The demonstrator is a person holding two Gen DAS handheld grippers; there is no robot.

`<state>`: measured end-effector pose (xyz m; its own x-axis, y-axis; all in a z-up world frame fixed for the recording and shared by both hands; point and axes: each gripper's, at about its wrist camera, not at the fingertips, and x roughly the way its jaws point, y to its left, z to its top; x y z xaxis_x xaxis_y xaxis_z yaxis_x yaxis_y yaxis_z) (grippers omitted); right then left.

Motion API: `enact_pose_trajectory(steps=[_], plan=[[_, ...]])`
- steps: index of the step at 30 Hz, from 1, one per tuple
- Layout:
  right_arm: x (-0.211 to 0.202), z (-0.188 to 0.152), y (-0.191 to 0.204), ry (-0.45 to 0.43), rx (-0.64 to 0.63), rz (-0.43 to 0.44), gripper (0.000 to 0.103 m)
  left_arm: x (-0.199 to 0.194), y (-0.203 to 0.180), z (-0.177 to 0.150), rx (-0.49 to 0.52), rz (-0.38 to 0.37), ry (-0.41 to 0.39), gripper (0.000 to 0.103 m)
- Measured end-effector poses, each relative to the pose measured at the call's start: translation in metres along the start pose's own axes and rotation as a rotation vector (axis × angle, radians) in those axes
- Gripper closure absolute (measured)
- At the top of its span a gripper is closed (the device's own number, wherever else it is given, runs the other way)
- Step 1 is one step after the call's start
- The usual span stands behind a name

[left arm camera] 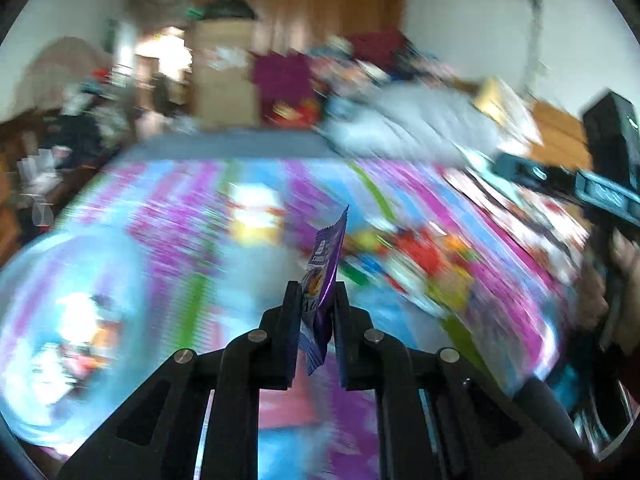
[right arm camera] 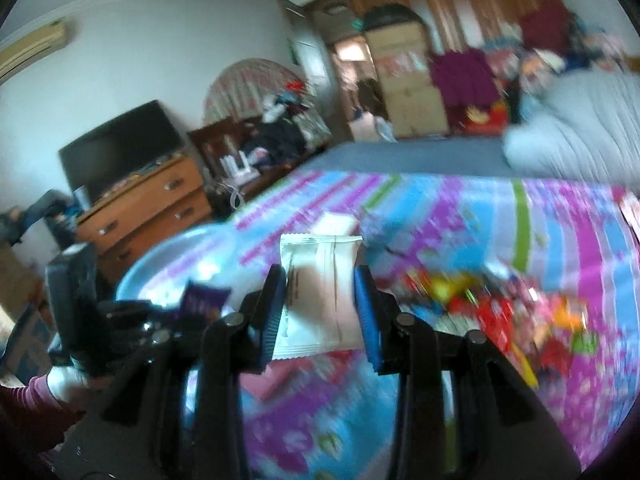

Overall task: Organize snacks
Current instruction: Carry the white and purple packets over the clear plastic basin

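The left gripper (left arm camera: 318,300) was pressed together on a purple snack packet (left arm camera: 326,264), which stood on edge between its black fingers and poked up past the tips, lifted clear of the bedspread (left arm camera: 168,216). In the right wrist view that same purple packet showed at the lower left, above a pale blue round tray (right arm camera: 160,264) lying on the bed.

The right gripper (right arm camera: 320,300) pinched a white snack packet (right arm camera: 320,292) flat between its blue-padded fingers (right arm camera: 366,312); the jaws stood partly apart, as wide as the packet. The packet's crimped top edge reached beyond the fingertips, and it too was held off the bedspread.

A loose pile of snacks (right arm camera: 500,304) in red, yellow and orange wrappers lay on the striped purple, blue and green bedspread, to the right of the right gripper, too blurred to tell apart. Another white packet (right arm camera: 340,222) lay on the bedspread just beyond the held one.

Past the bed stood a wooden dresser (right arm camera: 152,208) carrying a dark television (right arm camera: 120,148). A grey quilt (right arm camera: 580,128) was heaped at the far right of the bed
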<state>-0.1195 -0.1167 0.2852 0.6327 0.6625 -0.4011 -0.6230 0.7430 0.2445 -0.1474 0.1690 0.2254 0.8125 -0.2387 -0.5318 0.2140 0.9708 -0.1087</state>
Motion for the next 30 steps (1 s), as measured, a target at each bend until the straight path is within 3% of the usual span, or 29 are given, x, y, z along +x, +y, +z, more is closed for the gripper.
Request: enact_pose_trajectory(steps=[7,12,20,30], plan=[[0.062,0.050,0.093,0.000,-0.126,0.161,0.067,-0.048,0.108,0.019,-0.173,0.358,-0.068,0.089],[0.123,0.054,0.162,0.084,-0.198,0.260,0.067,-0.057,0.158,0.008,-0.239,0.509,-0.043,0.089],[0.198,0.041,0.217,0.219,-0.219,0.316,0.067,-0.046,0.204,-0.019,-0.305,0.568,0.024,0.089],[0.236,0.031,0.222,0.292,-0.195,0.292,0.067,-0.036,0.223,-0.028,-0.324,0.570,0.067,0.089]])
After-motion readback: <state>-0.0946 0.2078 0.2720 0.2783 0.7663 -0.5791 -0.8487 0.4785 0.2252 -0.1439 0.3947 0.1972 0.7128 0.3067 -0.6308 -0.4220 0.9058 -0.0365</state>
